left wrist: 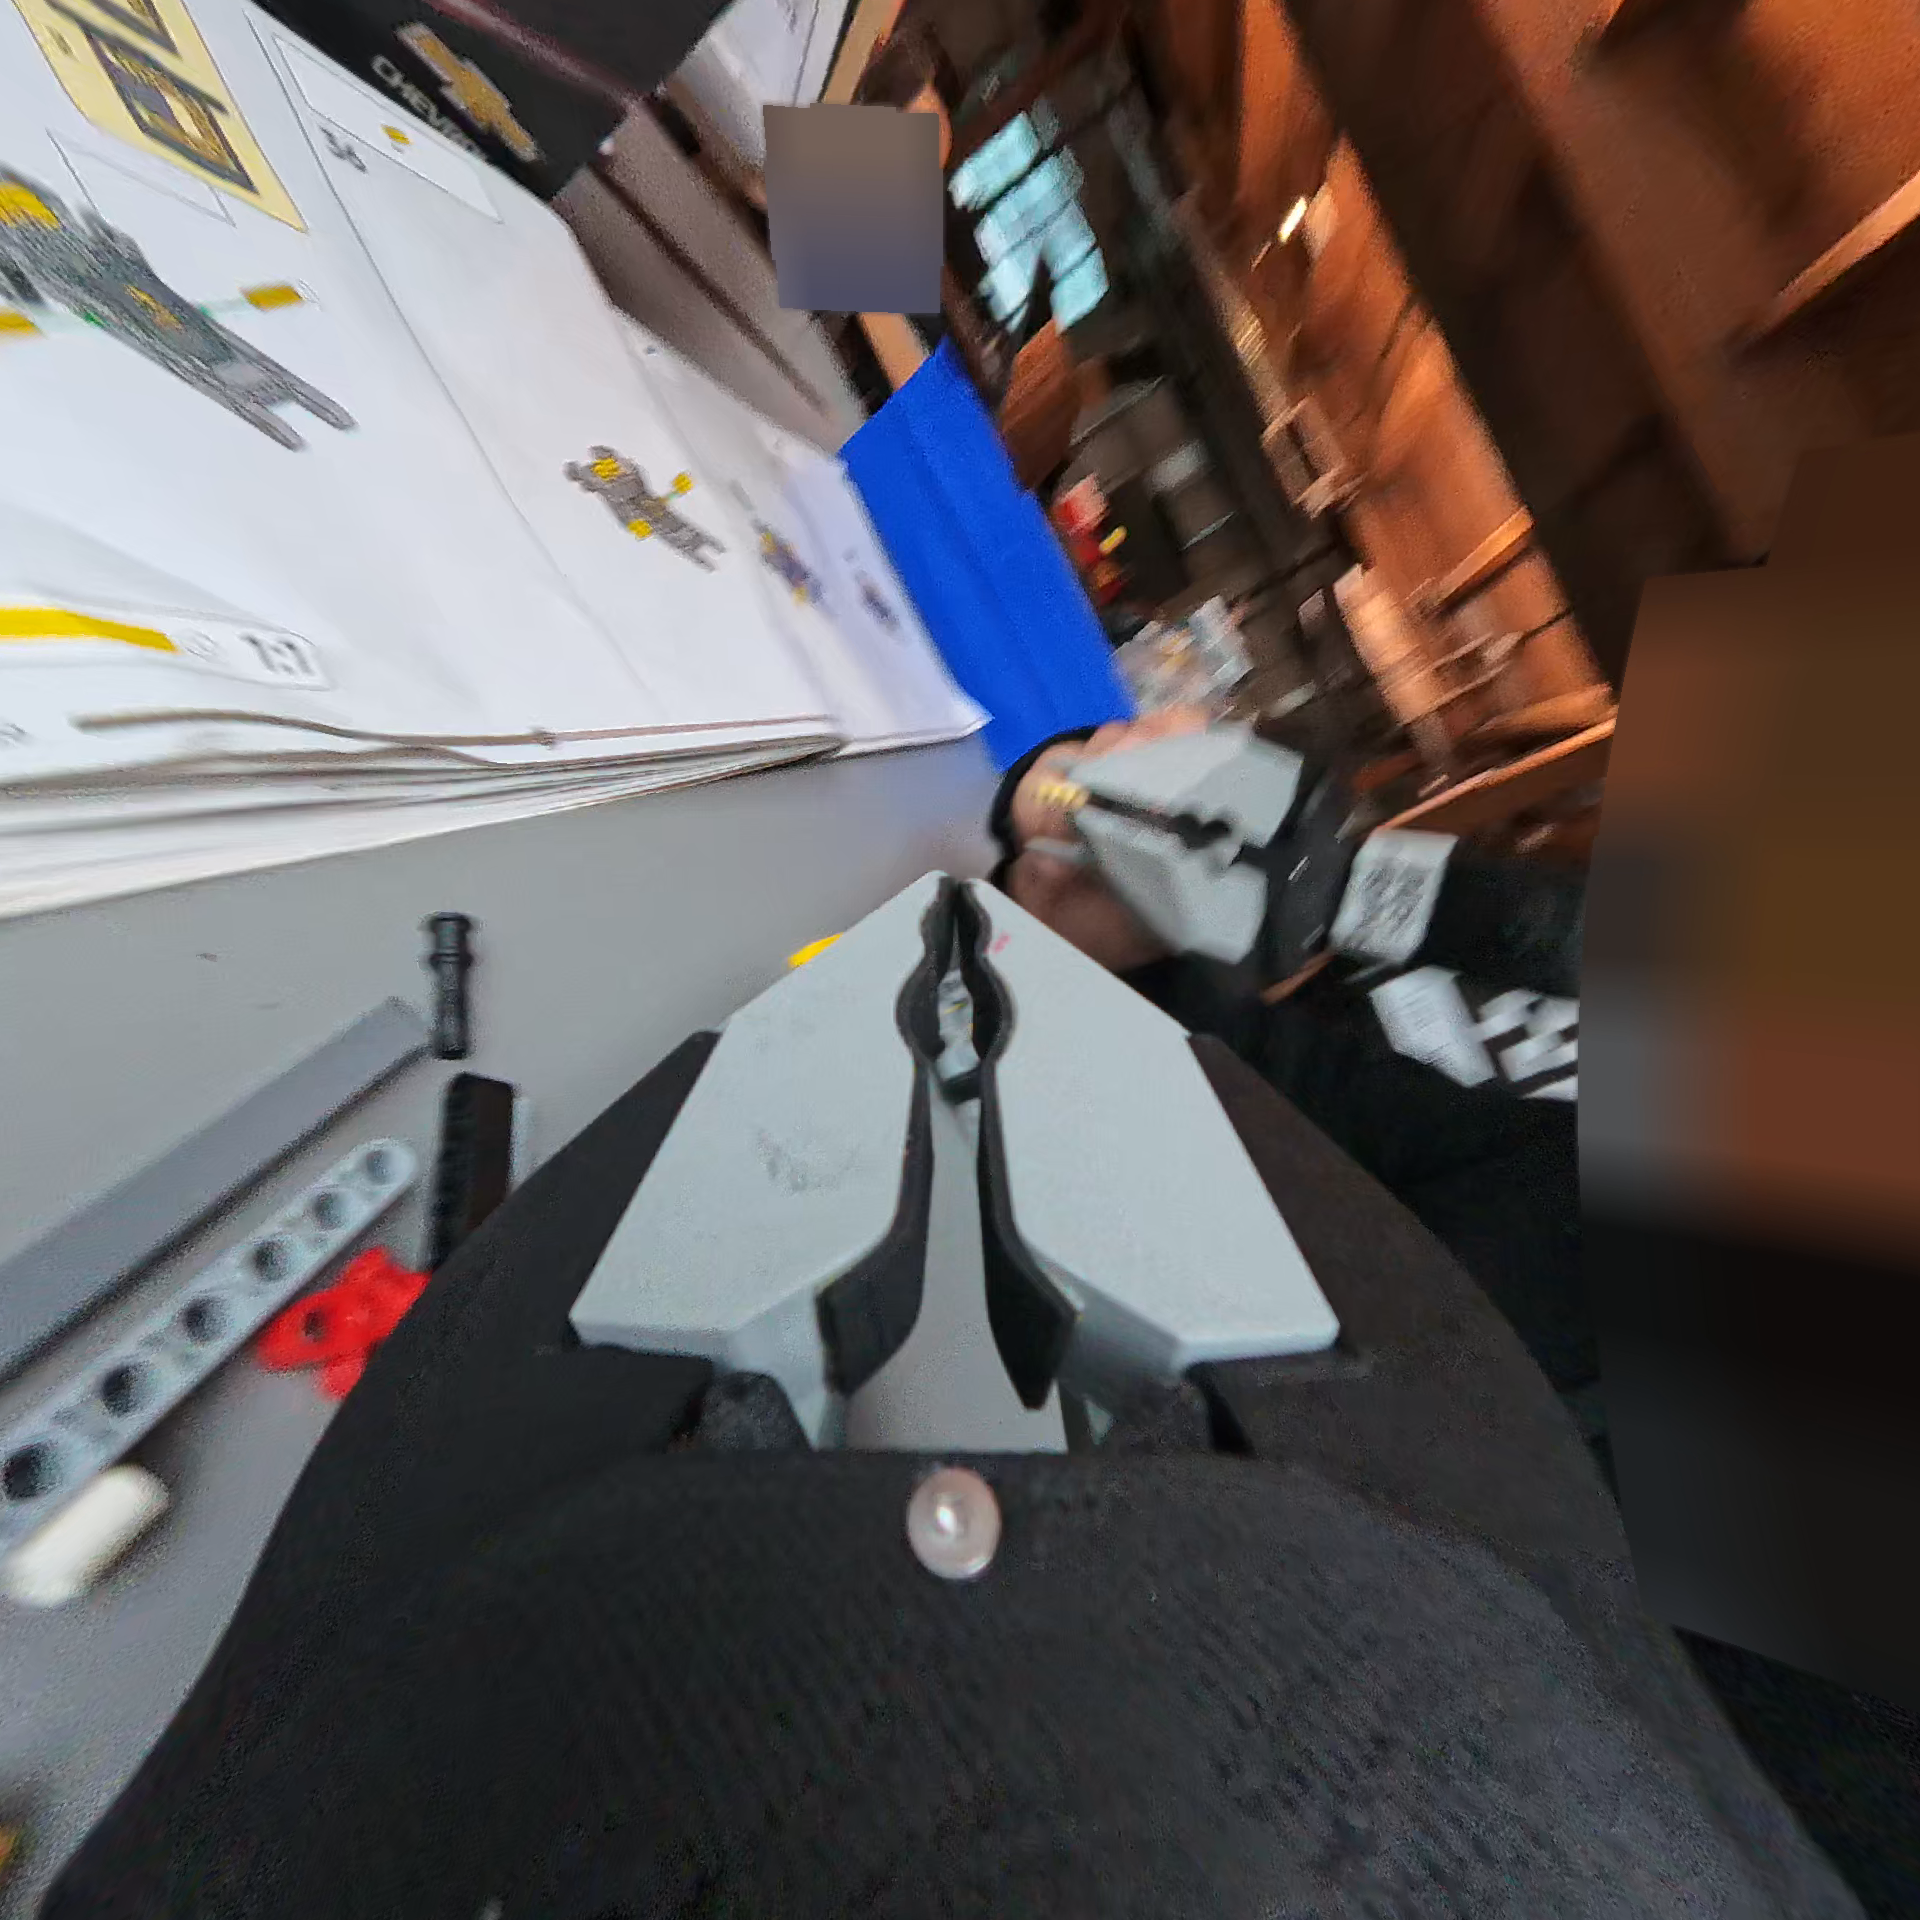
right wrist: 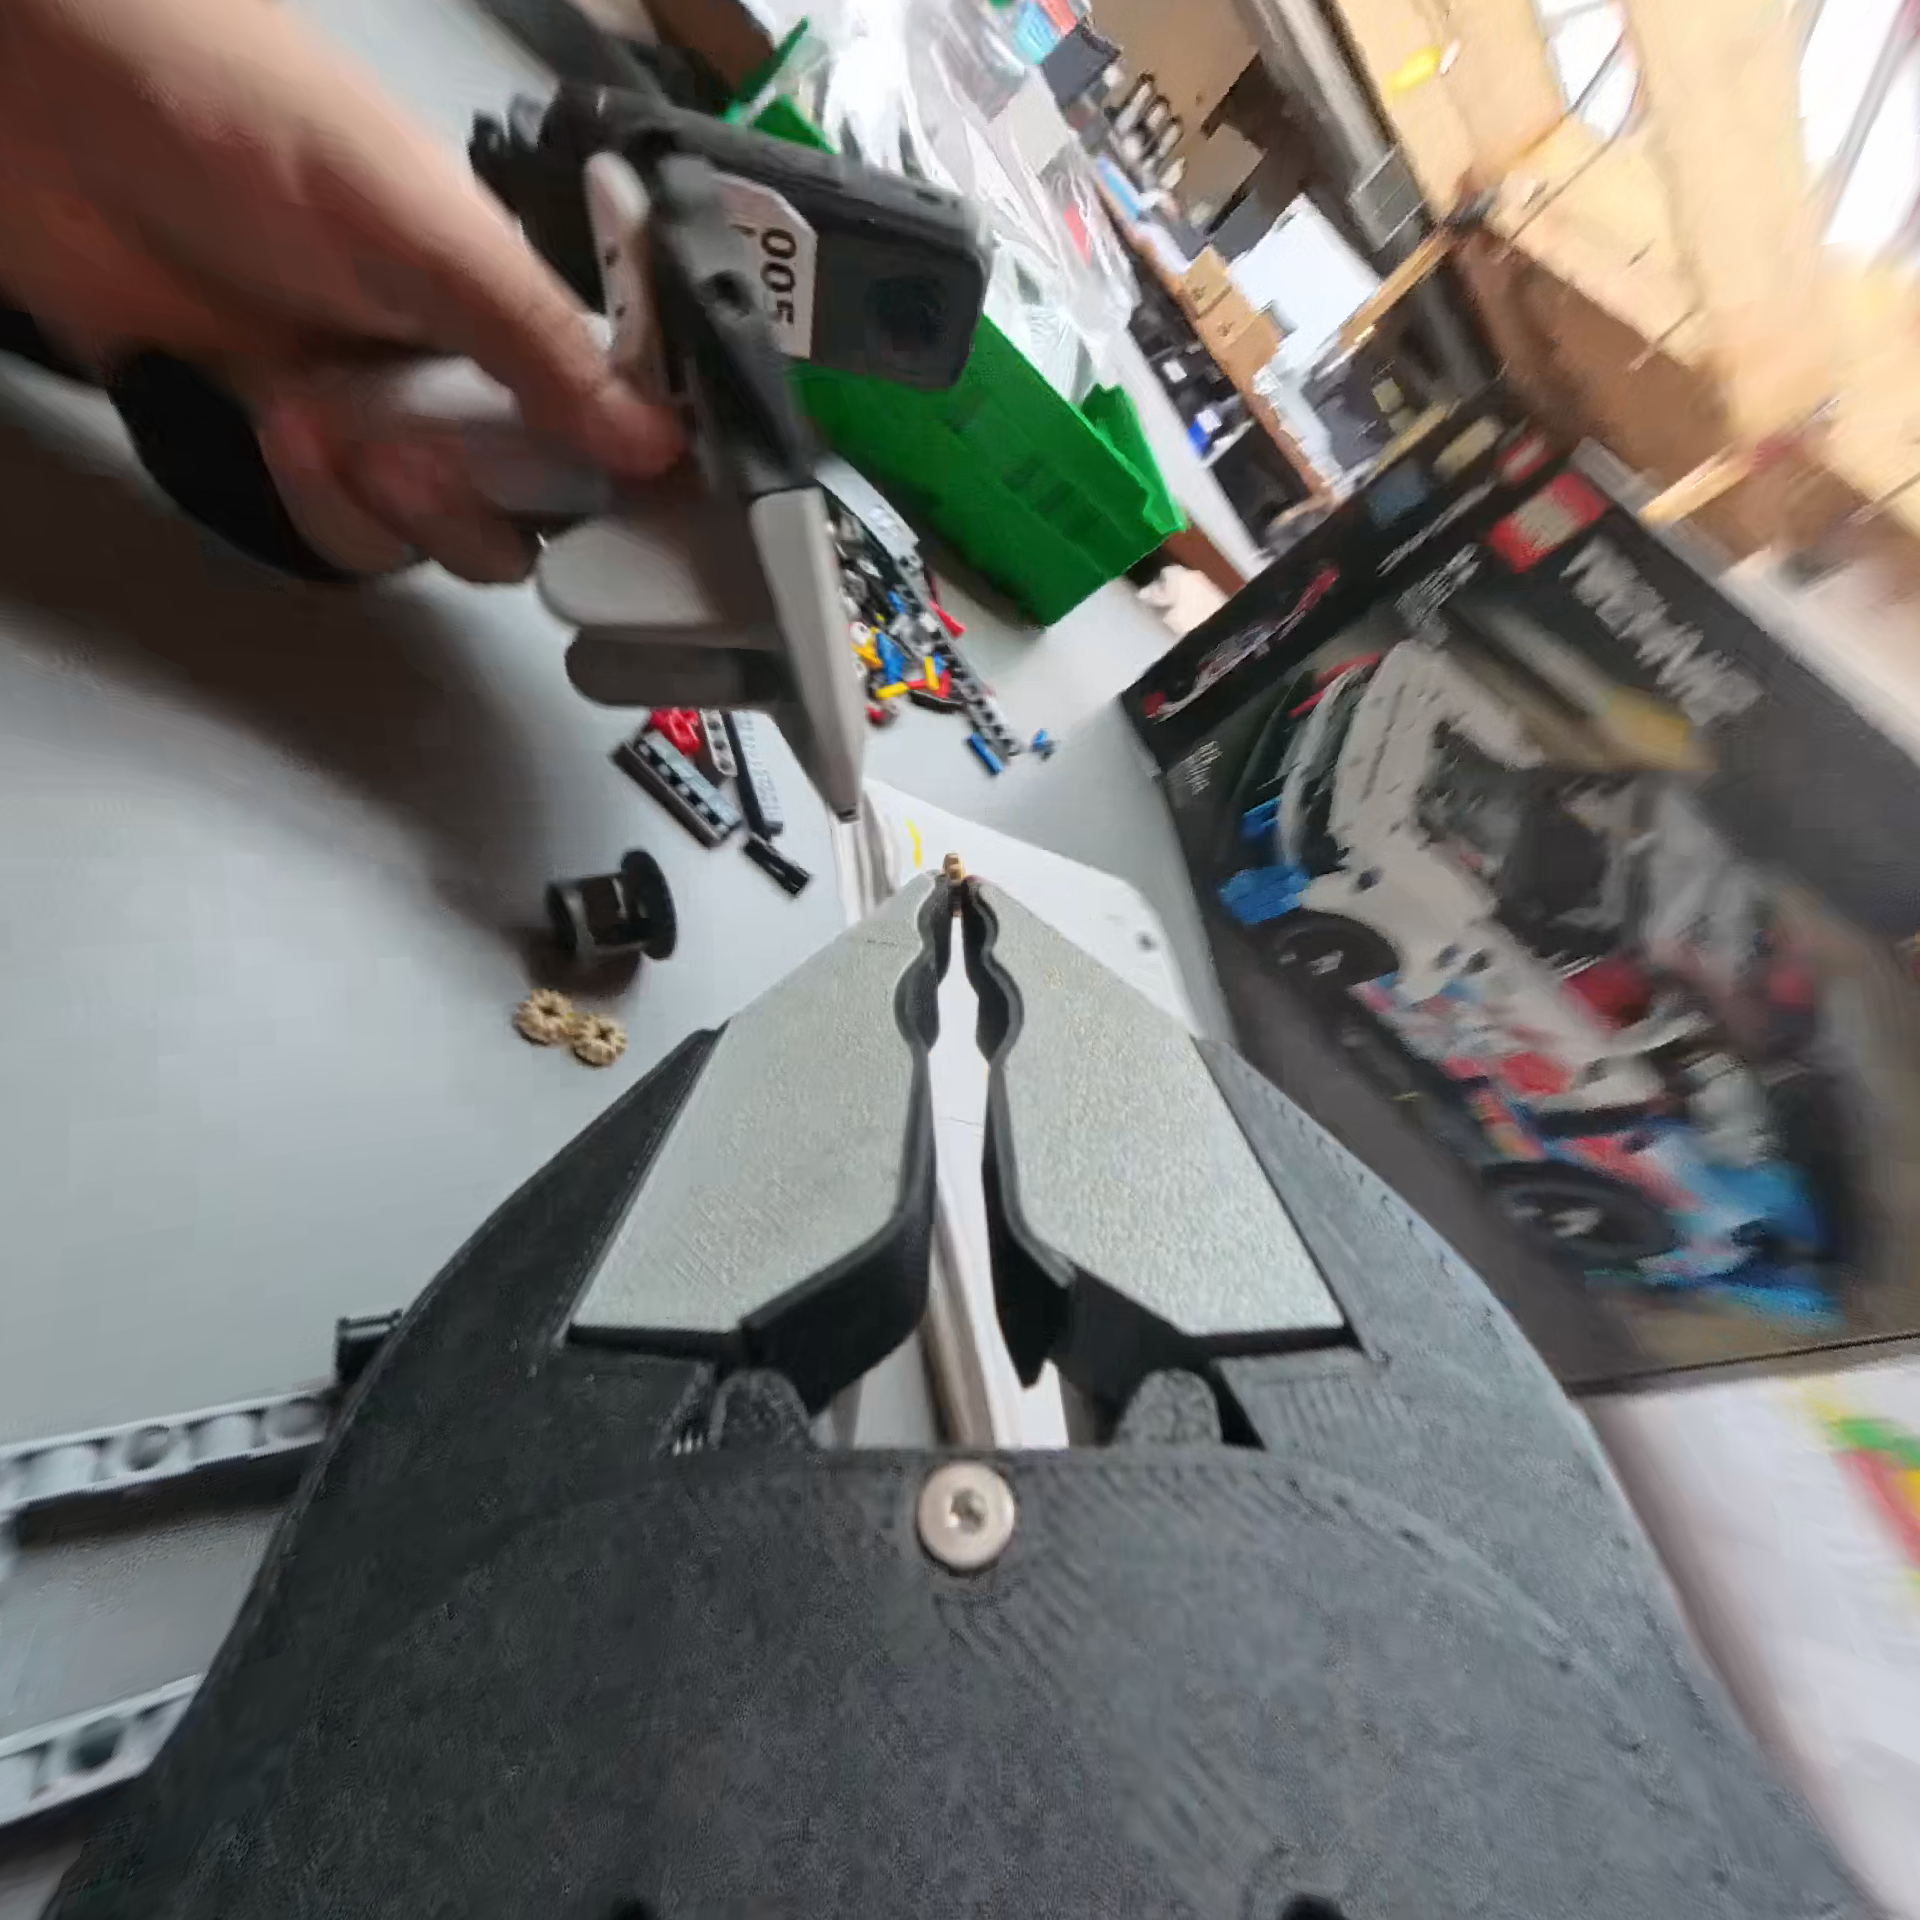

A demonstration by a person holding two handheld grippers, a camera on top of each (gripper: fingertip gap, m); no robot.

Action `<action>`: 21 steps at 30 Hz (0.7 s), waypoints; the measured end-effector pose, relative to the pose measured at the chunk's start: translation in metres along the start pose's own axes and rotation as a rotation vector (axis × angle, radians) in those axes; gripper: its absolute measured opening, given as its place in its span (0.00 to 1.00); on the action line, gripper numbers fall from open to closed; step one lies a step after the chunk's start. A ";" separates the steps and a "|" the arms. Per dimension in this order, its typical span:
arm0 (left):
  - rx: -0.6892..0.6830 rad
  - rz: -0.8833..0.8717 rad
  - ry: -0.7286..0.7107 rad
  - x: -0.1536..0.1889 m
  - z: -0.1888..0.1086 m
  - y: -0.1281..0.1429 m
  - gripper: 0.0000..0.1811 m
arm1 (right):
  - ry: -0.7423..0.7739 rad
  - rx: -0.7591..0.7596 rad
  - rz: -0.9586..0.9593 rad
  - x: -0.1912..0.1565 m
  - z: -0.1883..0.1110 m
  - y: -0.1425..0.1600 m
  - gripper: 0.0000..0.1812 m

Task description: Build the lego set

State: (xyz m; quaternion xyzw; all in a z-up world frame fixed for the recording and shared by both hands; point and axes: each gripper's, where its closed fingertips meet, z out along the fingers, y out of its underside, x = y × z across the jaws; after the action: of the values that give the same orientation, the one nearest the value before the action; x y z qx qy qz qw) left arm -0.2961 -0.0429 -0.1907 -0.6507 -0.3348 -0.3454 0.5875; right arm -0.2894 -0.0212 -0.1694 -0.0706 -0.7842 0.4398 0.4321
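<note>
My right gripper (right wrist: 956, 899) is shut on a small tan piece (right wrist: 953, 865) that sticks out past the tips, above a white page. It also shows in the left wrist view (left wrist: 1081, 805), with the tan piece (left wrist: 1058, 795) at its tip. My left gripper (left wrist: 951, 896) is shut with nothing seen between the tips; in the right wrist view (right wrist: 847, 805) a hand (right wrist: 312, 312) holds it pointing down at the table. Two tan gears (right wrist: 569, 1027) and a black hub (right wrist: 613, 914) lie on the grey table (right wrist: 260, 1039). The open instruction booklet (left wrist: 416, 468) lies at the left.
A light grey holed beam (left wrist: 208, 1320), a dark grey beam (left wrist: 208, 1153), a red piece (left wrist: 338, 1325) and a black pin (left wrist: 449, 977) lie left of my left gripper. A pile of loose pieces (right wrist: 904, 644), a green bin (right wrist: 987, 468) and the set's box (right wrist: 1558, 883) stand beyond. My left and right fingertips are right by each other. It is some 6 centimeters from my left tips to the black hub (right wrist: 613, 914).
</note>
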 end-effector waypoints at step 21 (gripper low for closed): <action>-0.577 0.911 -0.525 -0.051 -0.012 0.062 0.13 | -0.564 -0.170 0.913 -0.023 0.009 0.043 0.00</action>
State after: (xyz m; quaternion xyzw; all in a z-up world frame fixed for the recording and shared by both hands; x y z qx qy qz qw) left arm -0.2721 -0.0613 -0.2656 -0.9255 -0.0489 0.0365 0.3738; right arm -0.2936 -0.0123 -0.2181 -0.3182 -0.7920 0.5196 -0.0372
